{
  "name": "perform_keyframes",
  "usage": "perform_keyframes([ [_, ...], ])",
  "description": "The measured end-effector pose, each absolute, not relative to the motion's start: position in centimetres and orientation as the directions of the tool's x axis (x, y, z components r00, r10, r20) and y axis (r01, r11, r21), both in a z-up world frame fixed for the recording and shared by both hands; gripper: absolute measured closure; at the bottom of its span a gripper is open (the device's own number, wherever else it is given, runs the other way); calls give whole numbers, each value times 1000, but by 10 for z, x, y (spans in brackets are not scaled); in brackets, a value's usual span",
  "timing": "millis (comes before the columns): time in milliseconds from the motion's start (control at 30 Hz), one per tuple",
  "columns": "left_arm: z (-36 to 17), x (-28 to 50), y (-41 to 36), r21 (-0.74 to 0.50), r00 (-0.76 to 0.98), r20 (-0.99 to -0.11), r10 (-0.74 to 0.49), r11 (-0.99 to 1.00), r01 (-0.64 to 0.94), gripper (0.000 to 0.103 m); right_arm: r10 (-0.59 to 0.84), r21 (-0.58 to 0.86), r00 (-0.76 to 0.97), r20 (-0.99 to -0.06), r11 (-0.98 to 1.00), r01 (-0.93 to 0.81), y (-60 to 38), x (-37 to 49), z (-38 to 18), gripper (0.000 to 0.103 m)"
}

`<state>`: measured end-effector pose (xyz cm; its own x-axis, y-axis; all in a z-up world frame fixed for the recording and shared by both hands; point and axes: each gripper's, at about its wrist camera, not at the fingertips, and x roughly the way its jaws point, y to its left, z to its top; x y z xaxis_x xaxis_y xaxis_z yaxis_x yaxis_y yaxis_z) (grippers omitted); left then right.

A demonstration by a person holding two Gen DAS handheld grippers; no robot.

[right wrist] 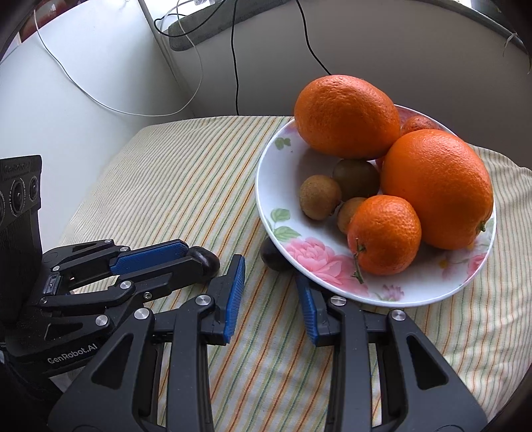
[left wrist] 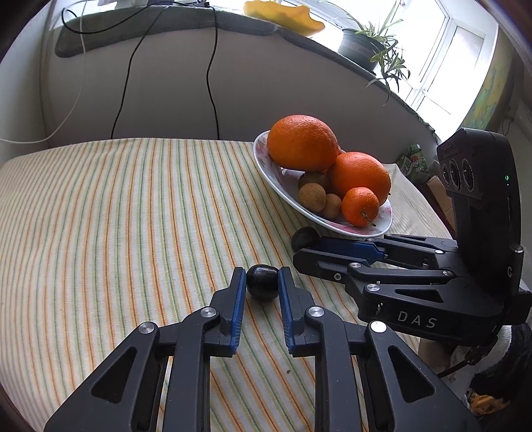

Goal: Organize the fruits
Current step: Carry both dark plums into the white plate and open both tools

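A floral white plate [right wrist: 319, 252] holds two large oranges [right wrist: 345, 116], a small tangerine [right wrist: 384, 234] and several brown longans [right wrist: 319, 197]. In the left wrist view the plate [left wrist: 266, 159] stands to the right. My left gripper [left wrist: 262, 279] is closed on a dark round fruit [left wrist: 262, 280] resting on the striped cloth; it also shows in the right wrist view [right wrist: 207, 259]. A second dark fruit [right wrist: 271, 256] lies against the plate's near rim, also seen in the left wrist view [left wrist: 304, 237]. My right gripper [right wrist: 269, 275] is open, its fingers just short of that fruit.
The table is covered by a striped cloth [left wrist: 116, 216]. A grey wall with hanging black cables [left wrist: 209, 66] stands behind it. A window ledge carries a potted plant [left wrist: 365, 43] and a yellow object [left wrist: 286, 16]. The table's right edge drops off past the plate.
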<state>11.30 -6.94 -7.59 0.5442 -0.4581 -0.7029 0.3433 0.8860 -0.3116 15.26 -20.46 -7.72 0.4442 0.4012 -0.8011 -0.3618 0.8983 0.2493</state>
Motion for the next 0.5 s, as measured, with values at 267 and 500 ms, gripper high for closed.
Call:
perform_keyframes([
  [267,-75,110,-56,-327,548,-692,-470,881,343,86,289,156,508,-811,945,-288,-189,145,-77,70],
  [500,-75,108,-44,-348,552,-681,-481,876,334,87,369,197,525,-767,914,-355,-187,139,-67,70],
])
